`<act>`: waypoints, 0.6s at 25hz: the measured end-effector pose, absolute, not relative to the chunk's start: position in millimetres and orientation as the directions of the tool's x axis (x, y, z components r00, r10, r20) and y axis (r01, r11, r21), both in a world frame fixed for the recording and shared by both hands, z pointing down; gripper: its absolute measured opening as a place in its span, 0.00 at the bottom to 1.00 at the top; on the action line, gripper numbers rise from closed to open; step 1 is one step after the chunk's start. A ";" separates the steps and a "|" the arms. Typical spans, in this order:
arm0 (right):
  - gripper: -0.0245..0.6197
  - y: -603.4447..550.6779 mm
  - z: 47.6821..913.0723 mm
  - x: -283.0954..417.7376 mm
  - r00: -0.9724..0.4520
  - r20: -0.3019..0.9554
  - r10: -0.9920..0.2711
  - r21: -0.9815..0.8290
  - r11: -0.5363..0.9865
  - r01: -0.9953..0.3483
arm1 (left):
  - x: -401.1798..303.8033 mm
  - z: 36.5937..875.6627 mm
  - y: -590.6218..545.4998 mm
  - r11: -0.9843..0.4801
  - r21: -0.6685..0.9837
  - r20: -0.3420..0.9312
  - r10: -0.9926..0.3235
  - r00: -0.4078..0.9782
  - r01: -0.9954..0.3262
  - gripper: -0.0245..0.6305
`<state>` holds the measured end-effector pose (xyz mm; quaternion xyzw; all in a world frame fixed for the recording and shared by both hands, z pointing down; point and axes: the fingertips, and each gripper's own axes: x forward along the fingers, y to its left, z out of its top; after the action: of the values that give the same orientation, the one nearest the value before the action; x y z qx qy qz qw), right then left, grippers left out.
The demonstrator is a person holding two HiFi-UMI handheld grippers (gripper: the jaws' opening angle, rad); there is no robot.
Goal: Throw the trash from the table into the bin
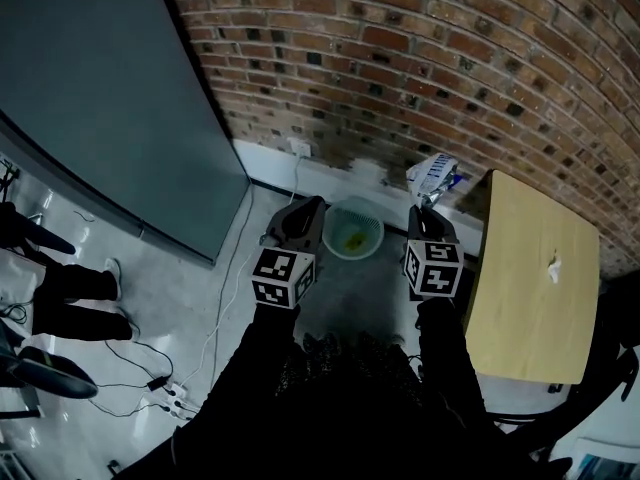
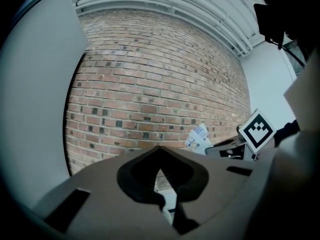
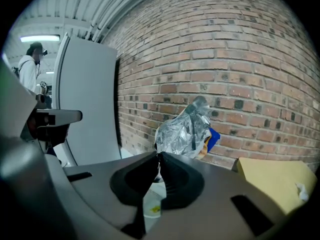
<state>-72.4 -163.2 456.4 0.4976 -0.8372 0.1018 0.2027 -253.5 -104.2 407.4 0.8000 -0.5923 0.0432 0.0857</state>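
Crinkled silver foil wrapper [image 3: 184,130] tight in your right gripper [image 3: 158,155], near round pale-green bin [image 1: 381,226]; your left gripper [image 2: 160,148] closed, empty.

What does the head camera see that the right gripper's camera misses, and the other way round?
Only the head view shows the power strip and cables on the floor, and the bin with its whole round rim. Only the right gripper view shows the ceiling light, and the right gripper from close up, shut on the crumpled wrapper. Both show the brick wall, the wooden table with a white scrap on it, and the wrapper.
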 end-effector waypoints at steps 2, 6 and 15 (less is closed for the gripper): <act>0.08 -163.5 456.5 -81.9 -0.436 0.440 -0.785 0.030 0.498 -0.867 | -262.2 408.5 -104.4 -0.267 0.086 0.172 -0.945 0.279 -0.960 0.05; 0.08 -165.9 463.1 -96.0 -0.464 0.449 -0.764 -0.003 0.517 -0.856 | -267.5 415.0 -109.8 -0.254 0.076 0.187 -0.946 0.264 -0.964 0.05; 0.08 -185.3 510.8 -115.2 -0.514 0.504 -0.694 -0.026 0.583 -0.812 | -265.7 453.2 -139.1 -0.243 0.061 0.251 -0.935 0.251 -0.968 0.05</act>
<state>-115.2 -185.3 510.8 0.4378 -0.8602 0.1305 0.2266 -265.7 -139.1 453.2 0.7841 -0.6067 0.0814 0.1020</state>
